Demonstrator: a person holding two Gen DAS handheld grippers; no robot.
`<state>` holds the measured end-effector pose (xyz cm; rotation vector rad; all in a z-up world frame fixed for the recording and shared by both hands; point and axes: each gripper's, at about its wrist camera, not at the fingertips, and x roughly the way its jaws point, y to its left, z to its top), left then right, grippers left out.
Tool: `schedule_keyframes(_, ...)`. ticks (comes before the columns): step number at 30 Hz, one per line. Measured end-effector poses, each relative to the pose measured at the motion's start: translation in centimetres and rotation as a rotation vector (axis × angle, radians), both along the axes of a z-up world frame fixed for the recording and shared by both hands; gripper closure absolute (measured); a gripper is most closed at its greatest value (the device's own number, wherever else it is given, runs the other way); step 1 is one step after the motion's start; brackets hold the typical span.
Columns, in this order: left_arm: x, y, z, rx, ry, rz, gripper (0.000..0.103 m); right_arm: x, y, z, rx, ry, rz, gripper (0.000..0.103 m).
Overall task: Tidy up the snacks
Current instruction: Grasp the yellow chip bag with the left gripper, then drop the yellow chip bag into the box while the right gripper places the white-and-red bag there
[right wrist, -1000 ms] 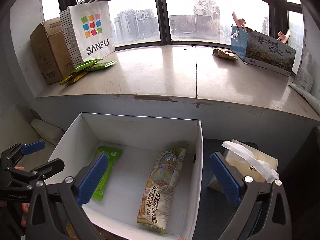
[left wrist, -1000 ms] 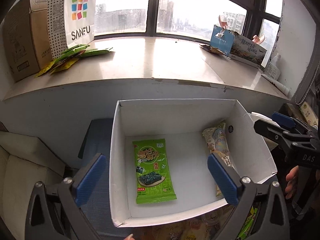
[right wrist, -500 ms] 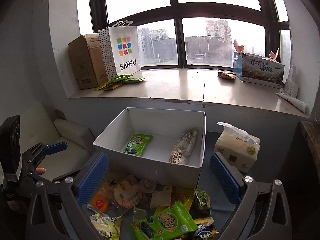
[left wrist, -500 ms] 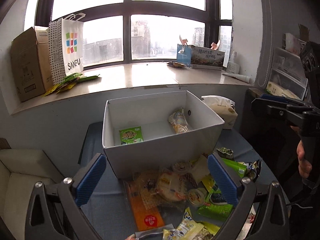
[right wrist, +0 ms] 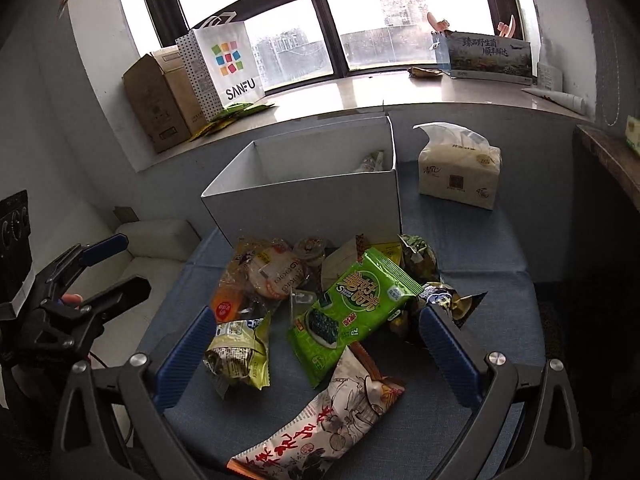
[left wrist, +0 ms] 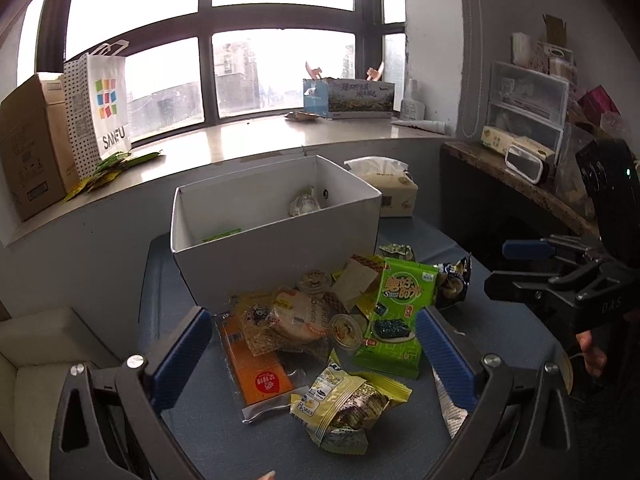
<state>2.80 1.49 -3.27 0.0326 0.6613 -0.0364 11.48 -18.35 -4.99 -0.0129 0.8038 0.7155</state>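
A white open box (left wrist: 280, 248) stands on a blue-grey surface; a green pack (left wrist: 222, 235) and a pale pack (left wrist: 304, 204) lie inside. In front of it lies a pile of snacks: a green seaweed pack (left wrist: 400, 308) (right wrist: 356, 308), an orange pack (left wrist: 260, 376), a yellow-green pack (left wrist: 348, 404) (right wrist: 240, 352) and a white-and-red pack (right wrist: 332, 420). My left gripper (left wrist: 316, 360) hangs open above the pile's near side, holding nothing. My right gripper (right wrist: 316, 356) is open and empty over the seaweed pack. Each shows in the other's view: right gripper (left wrist: 504, 268), left gripper (right wrist: 128, 266).
A tissue pack (right wrist: 460, 172) sits right of the box. The windowsill behind carries a SANFU bag (right wrist: 228, 68), a cardboard box (right wrist: 156, 104) and a printed carton (right wrist: 488, 56). A cluttered shelf (left wrist: 520, 176) lies at the right, a white cushion (left wrist: 40, 360) at the left.
Both grippers have drawn back and up from over the box, so the snack pile in front of it has come into view. Both stay open and empty.
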Motion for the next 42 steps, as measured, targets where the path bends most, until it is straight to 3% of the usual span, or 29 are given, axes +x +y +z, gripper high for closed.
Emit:
schedule_keyframes(8, 2.8, -2.5, -7.8, 0.091, 0.274, -0.209, 0.000, -1.0, -1.7, -0.4, 0.040, 0.043, -0.028, 0.000)
schedule_keyframes(13, 4.2, -3.9, -12.7, 0.213, 0.408, -0.309, 0.001, -1.9, -2.5, -1.6, 0.032, 0.090, -0.022, 0.000)
schedule_keyframes(14, 4.5, -3.9, -13.2, 0.209, 0.429, -0.318, 0.008, -2.1, -2.7, -1.8, 0.031, 0.097, -0.028, 0.000)
schedule_keyframes(15, 4.8, -4.0, -13.7, 0.207, 0.451, -0.324, 0.024, -2.2, -2.9, -2.2, 0.033, 0.112, -0.032, 0.000)
schedule_keyframes(18, 4.8, -4.0, -13.8, 0.201, 0.457, -0.328, 0.031, -2.3, -3.2, -3.4, 0.035, 0.171, -0.034, 0.000)
schedule_keyframes(20, 4.5, -4.1, -13.4, 0.206, 0.440, -0.331, 0.039, -2.4, -3.3, -4.0, 0.035, 0.199, -0.032, 0.000)
schedule_keyframes(24, 3.4, -3.7, -11.6, 0.161, 0.378, -0.295, 0.044, -2.2, -3.5, -5.1, 0.024, 0.251, -0.057, 0.000)
schedule_keyframes(29, 0.6, -2.0, -6.9, -0.019, 0.189, -0.142, 0.045, -1.6, -3.8, -6.4, 0.037, 0.334, -0.080, 0.000)
schedule_keyframes(33, -1.3, -1.0, -2.4, -0.092, 0.044, -0.087, 0.045, -1.3, -3.4, -7.6, 0.029, 0.395, -0.079, 0.000)
schedule_keyframes(36, -2.3, -1.1, -0.2, -0.113, -0.024, -0.084, 0.045, -1.3, -2.6, -8.4, 0.010, 0.431, -0.061, 0.000)
schedule_keyframes(42, -3.6, -1.3, 1.6, -0.117, -0.068, -0.106, 0.045, -0.1, -0.6, -10.3, -0.036, 0.502, -0.023, 0.000)
